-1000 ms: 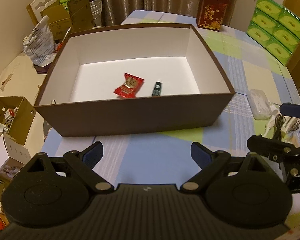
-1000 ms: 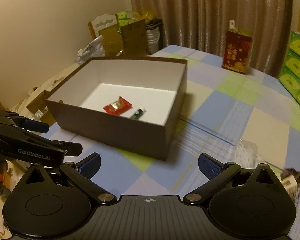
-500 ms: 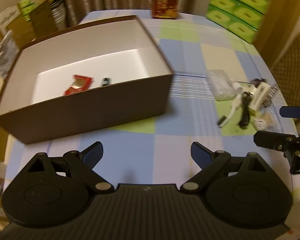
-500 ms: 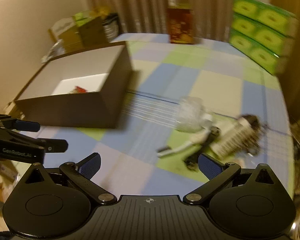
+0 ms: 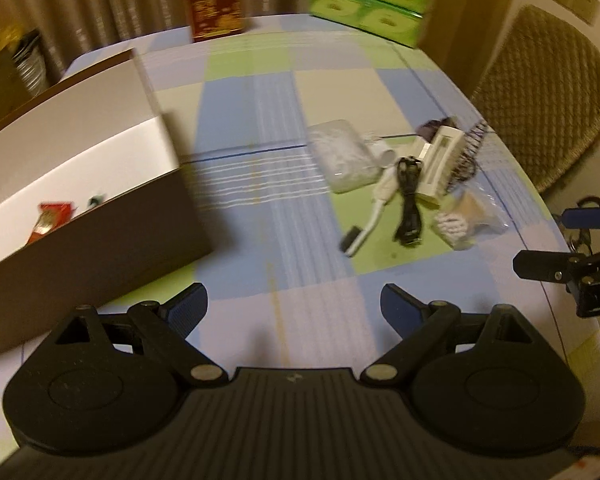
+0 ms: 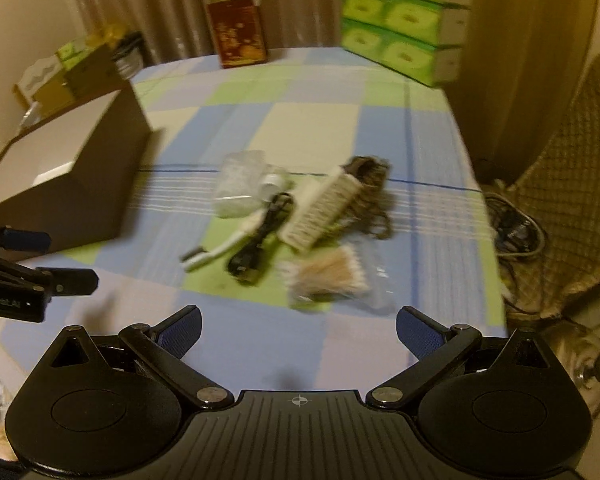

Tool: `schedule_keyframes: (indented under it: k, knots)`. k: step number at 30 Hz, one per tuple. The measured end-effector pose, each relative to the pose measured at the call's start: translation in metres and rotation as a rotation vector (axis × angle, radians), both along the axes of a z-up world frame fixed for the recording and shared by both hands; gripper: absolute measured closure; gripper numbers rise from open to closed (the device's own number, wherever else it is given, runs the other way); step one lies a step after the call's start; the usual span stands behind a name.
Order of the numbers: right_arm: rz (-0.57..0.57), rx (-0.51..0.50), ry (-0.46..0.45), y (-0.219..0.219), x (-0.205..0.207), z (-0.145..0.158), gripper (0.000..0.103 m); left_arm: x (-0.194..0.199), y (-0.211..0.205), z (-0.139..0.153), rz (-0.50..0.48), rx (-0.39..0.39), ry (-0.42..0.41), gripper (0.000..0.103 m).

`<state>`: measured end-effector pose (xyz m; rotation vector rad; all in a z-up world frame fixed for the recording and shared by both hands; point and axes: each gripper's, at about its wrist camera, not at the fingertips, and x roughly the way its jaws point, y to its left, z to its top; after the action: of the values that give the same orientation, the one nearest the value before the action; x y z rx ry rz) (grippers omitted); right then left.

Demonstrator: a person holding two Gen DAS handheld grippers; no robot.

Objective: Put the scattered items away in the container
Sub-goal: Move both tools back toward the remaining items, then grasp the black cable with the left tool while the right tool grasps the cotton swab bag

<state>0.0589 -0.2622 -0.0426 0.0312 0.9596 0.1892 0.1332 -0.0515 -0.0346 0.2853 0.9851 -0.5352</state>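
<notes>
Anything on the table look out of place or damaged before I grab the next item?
Nothing looks damaged. The untidied items lie in a loose heap right of the brown box: white hairbrush, black cable, toothbrush, clear packet and cotton swab bag, overlapping. Both views are motion-blurred, so fine detail is unclear.

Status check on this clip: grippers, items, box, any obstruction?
Left gripper and right gripper open, empty. Scattered items on the tablecloth, untouched; box holds a red packet. Nothing in the way.
</notes>
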Motion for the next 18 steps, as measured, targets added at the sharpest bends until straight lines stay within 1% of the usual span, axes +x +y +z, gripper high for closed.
schedule_keyframes:
  k: [4, 6, 7, 10, 12, 14, 18]
  knots:
    - [-0.014, -0.013, 0.002, -0.017, 0.002, -0.011, 0.002, 0.003, -0.023, -0.007, -0.063, 0.002, -0.003, 0.015]
    - [-0.017, -0.02, 0.011, -0.025, 0.006, -0.018, 0.002, 0.006, -0.034, -0.011, -0.098, 0.002, -0.005, 0.017]
    - [-0.022, -0.02, 0.018, -0.029, 0.008, -0.021, 0.002, 0.008, -0.041, -0.014, -0.118, 0.002, -0.005, 0.02]
    - [-0.041, 0.001, 0.037, -0.041, 0.013, -0.028, 0.002, 0.011, -0.058, -0.019, -0.17, -0.002, -0.007, 0.023]
    - [-0.049, 0.006, 0.044, -0.048, 0.016, -0.031, 0.002, 0.015, -0.071, -0.021, -0.203, -0.006, -0.013, 0.026]
    - [-0.051, 0.007, 0.047, -0.053, 0.02, -0.034, 0.002, 0.018, -0.082, -0.025, -0.232, -0.008, -0.009, 0.033]
    - [-0.057, 0.015, 0.048, -0.064, 0.03, -0.038, 0.002, 0.026, -0.104, -0.033, -0.269, -0.005, 0.009, 0.036]
